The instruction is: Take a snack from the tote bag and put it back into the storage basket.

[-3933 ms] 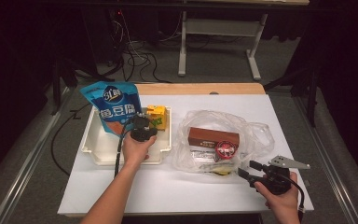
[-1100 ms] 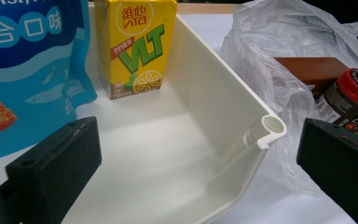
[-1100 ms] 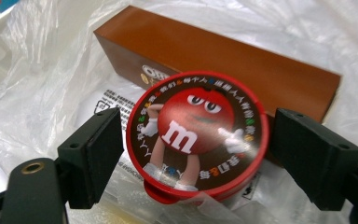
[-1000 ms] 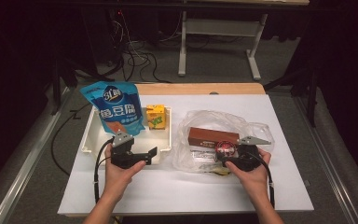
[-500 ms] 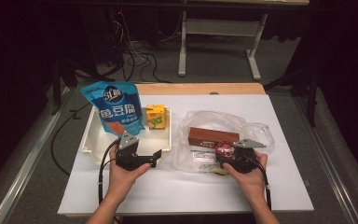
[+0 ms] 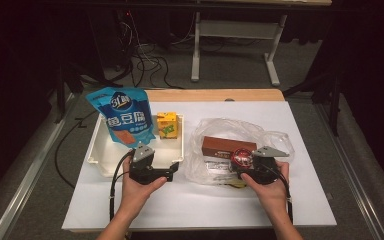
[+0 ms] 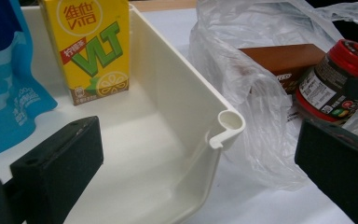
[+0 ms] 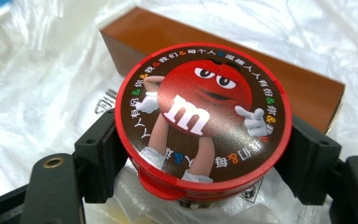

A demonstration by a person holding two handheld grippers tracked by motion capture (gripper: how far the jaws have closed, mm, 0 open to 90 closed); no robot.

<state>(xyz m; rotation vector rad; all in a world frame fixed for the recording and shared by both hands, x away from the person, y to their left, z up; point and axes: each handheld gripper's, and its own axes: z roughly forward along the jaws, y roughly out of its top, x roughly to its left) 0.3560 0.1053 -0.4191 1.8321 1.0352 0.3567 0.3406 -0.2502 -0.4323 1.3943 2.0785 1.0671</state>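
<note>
A round candy tub [image 8: 200, 116] with a red lid [image 6: 241, 156] sits inside a clear plastic bag [image 6: 205, 167], in front of a brown box [image 6: 225, 145]. My right gripper [image 8: 203, 154] [image 6: 245, 166] has just been closing and is shut on the tub, one pad pressing on each side below the lid. My left gripper [image 6: 172, 171] [image 7: 200, 163] is open with nothing between its jaws, which straddle the near right corner of the white tray [image 7: 228, 126]. It points toward the bag.
The white tray [image 6: 102, 161] holds a blue snack pouch [image 6: 122, 117] standing at the back and a yellow drink carton [image 6: 166, 125] beside it. More packets lie in the bag under the tub. The white tabletop [image 6: 305, 200] has free room front and right.
My left gripper has come back from the carton to the tray's near right corner. The right gripper has moved left into the bag and closed its jaws around the tub.
</note>
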